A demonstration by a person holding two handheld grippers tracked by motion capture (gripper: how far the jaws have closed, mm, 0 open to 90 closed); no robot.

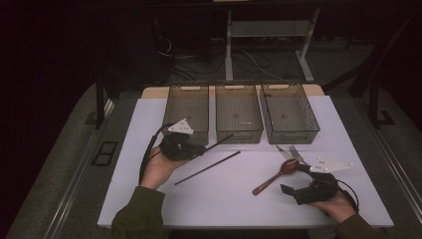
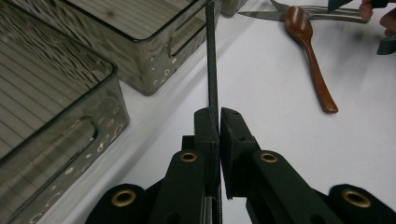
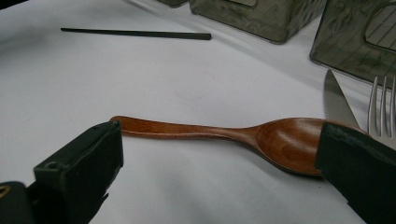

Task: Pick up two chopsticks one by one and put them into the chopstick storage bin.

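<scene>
From the high view, we are watching the left gripper point(image 1: 200, 150) holding one black chopstick point(image 1: 219, 141) just in front of three smoked plastic bins point(image 1: 240, 112) on the white table point(image 1: 149, 129), its far tip reaching the front wall of the middle bin. A second chopstick point(image 1: 207, 168) is lying flat nearby, while the right gripper point(image 1: 293, 180) is resting over a wooden spoon point(image 1: 271, 180), with a knife point(image 1: 283, 151) and fork point(image 1: 296, 154) just beyond.

In the left gripper view, we are seeing the jaws pressing together on the chopstick point(image 2: 212, 79), which is running straight ahead past a bin's corner point(image 2: 140, 56); the spoon point(image 2: 310, 51) is lying well to the right.

In the right gripper view, we are looking between jaws standing wide apart, straddling the spoon point(image 3: 224, 135) lengthwise, one jaw at the handle end, the other overlapping the bowl. The knife point(image 3: 338, 100) and fork point(image 3: 383, 105) are lying beside the bowl, and the loose chopstick point(image 3: 135, 33) farther off.
</scene>
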